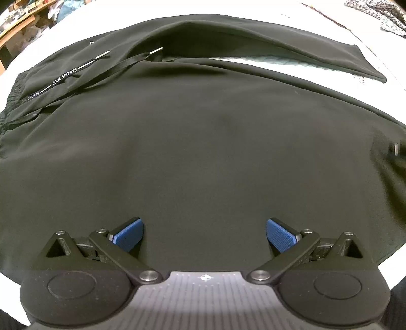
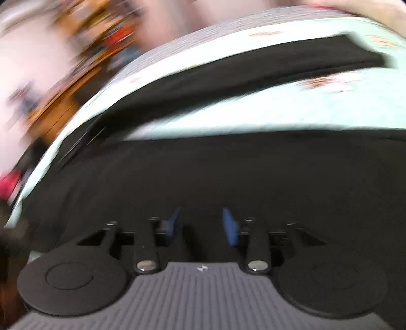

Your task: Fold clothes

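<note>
Left wrist view: black trousers (image 1: 203,142) spread flat across most of the frame, on a pale bed sheet (image 1: 279,62) showing in the wedge between the two legs at upper right. Waistband (image 1: 12,101) at far left edge, gathered. Drawstring (image 1: 76,81) lying loose across the upper left, "COOL SPORTS" printed in white along one strand, metal tips toward upper centre. Far trouser leg (image 1: 291,48) running to a hem at upper right. Patterned fabric (image 1: 375,15) in the top right corner, off the trousers. Wooden furniture (image 1: 17,28) at top left, blurred.

Left gripper (image 1: 204,234) low in frame, over the near cloth; blue pads (image 1: 128,234) wide apart, nothing between them, no cloth pinched.

Right wrist view: heavily motion-blurred. Same trousers (image 2: 228,172) filling the middle and lower frame, far leg a dark band across the upper right, sheet (image 2: 253,111) between. Cluttered wooden shelf (image 2: 76,50) at upper left, detail lost to blur.

Right gripper (image 2: 201,226) low centre; pads (image 2: 229,226) part-way apart with a clear gap. Nothing seen gripped.
</note>
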